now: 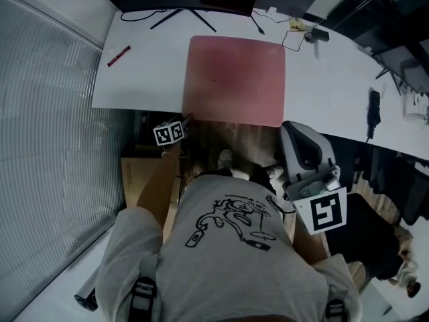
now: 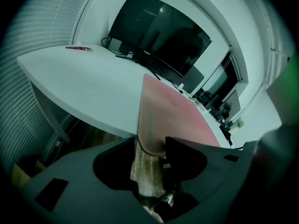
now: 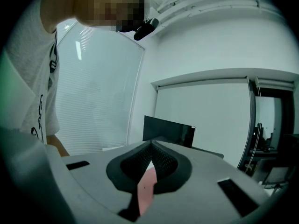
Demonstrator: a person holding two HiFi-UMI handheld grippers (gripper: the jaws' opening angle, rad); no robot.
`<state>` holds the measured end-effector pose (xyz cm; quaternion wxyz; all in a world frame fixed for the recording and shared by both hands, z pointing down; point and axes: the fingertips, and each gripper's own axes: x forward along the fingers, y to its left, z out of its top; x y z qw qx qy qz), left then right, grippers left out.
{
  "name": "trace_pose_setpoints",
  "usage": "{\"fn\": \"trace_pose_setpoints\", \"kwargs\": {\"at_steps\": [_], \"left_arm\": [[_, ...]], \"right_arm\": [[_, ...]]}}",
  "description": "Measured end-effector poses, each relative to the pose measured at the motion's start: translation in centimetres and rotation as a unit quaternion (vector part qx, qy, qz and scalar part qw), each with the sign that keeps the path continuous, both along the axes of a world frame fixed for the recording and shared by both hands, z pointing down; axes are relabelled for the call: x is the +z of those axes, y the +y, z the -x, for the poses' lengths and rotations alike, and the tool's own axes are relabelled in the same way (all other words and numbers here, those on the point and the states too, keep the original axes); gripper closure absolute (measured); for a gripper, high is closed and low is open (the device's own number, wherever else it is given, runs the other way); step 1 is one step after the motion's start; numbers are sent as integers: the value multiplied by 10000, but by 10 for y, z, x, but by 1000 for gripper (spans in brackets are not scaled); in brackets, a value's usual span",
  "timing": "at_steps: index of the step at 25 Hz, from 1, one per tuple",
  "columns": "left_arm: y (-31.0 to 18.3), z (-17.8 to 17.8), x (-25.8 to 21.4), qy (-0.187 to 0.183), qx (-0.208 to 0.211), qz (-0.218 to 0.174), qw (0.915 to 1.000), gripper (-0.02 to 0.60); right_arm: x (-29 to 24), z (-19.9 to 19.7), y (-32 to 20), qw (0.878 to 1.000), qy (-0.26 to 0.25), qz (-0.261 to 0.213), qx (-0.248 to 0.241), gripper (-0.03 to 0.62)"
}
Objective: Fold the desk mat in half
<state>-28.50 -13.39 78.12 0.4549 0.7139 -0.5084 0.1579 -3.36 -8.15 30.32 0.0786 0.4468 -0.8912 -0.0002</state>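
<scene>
A pink desk mat [image 1: 234,79] lies flat on the white desk [image 1: 144,79], and its near edge hangs slightly over the desk's front. My left gripper [image 1: 181,125] is at the mat's near left corner. In the left gripper view the jaws of the left gripper [image 2: 150,143] stand open, with the rounded corner of the mat [image 2: 173,111] between them and the pads not pressing on it. My right gripper [image 1: 295,129] hangs below the desk's front edge, just right of the mat. Its tips [image 3: 151,143] meet, so it is shut on nothing. A strip of the mat [image 3: 147,185] shows through the gap lower down.
A dark monitor [image 2: 159,36] on a stand [image 1: 184,13] sits at the desk's back, with cables and small items [image 1: 295,29] to its right. A red pen [image 1: 118,56] lies at the far left. A black object [image 1: 374,109] lies at the right. Window blinds [image 1: 47,133] run along the left.
</scene>
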Motion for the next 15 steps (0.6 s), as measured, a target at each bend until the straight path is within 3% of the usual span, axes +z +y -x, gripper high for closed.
{"fn": "trace_pose_setpoints", "kwargs": {"at_steps": [5,9,12,15], "left_arm": [[-1,-2,2,34,56,46,10000,385],[1,-3,-1,-356,188,-1,9992,415],[1,1,-10,-793,256,-203,9963,532],[-1,-2,-17,-1171,431,-324,9917,546]], "right_arm": [[3,-5,-1,10000,-14,29,85,586],[3,-11,0,9999,-25,29,156,586],[4,-13,-1,9998,-36,26,190,586],[4,-14,-1,9998,-27,24,203,586]]}}
